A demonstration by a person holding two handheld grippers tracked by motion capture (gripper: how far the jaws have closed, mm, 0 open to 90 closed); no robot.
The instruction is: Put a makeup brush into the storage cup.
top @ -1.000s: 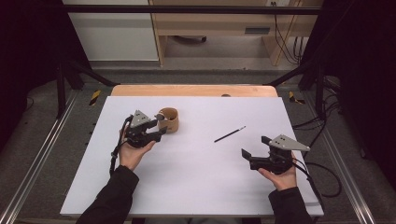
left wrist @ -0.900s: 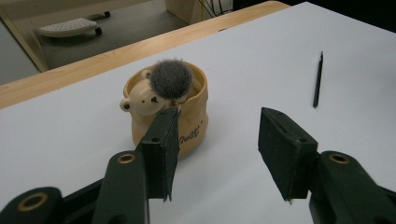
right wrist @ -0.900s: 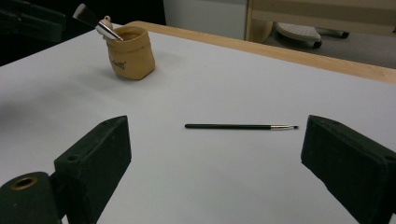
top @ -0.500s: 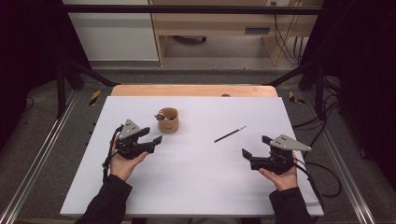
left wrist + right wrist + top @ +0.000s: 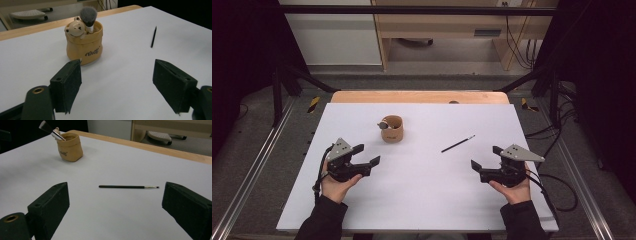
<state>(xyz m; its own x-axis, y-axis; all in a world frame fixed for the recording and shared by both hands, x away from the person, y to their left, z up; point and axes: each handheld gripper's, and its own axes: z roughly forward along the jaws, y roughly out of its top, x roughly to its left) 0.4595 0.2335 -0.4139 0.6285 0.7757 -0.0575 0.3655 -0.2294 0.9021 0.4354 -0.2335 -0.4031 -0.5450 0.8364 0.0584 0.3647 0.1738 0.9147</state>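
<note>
Withdrawn from the tan holder (image 5: 392, 129) toward the near left of the white table (image 5: 422, 200): left gripper (image 5: 365, 155), jaws just opened wide, nothing between them. Right gripper (image 5: 485, 157) unmoved, jaws wide apart and empty. Thin black brush (image 5: 458, 143) flat on the table between holder and right gripper, long axis diagonal, fine tip toward the far right. Fluffy brush (image 5: 88, 15) upright in holder, handle hidden inside. Lettering on holder hard to read.
</note>
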